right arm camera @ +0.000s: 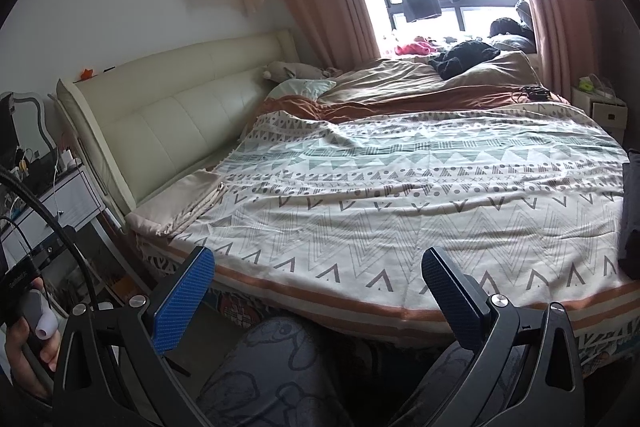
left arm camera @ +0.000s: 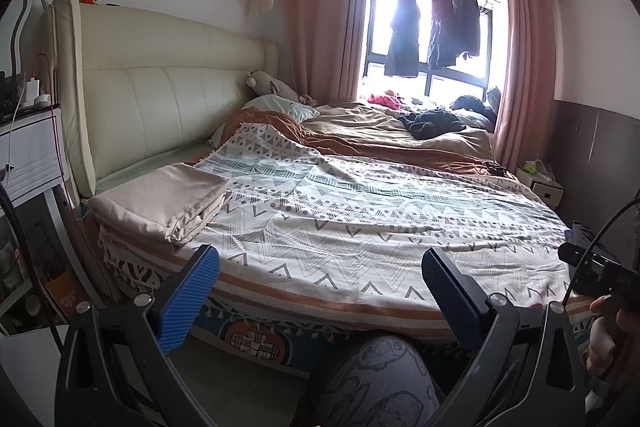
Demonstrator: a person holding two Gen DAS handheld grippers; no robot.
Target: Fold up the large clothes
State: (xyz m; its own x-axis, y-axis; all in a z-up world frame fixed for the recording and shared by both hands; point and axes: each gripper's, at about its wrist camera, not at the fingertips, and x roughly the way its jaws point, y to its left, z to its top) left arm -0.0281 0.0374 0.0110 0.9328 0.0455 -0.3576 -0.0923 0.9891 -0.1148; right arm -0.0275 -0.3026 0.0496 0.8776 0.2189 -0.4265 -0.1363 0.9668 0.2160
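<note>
On the bed [left arm camera: 400,323], near the headboard corner, a beige cloth [left arm camera: 160,203] already lies folded in a stack, while dark clothes [left arm camera: 434,123] far off by the window look unfolded, so most work seems left. Both the left tool [left arm camera: 320,291] and right tool [right arm camera: 318,291] gape wide, empty, short of the patterned cover [right arm camera: 400,207].

Home bedroom: padded headboard [left arm camera: 160,99] at nine o'clock, patterned bedspread [left arm camera: 360,219] on the bed, curtained window [left arm camera: 432,27] at twelve.
</note>
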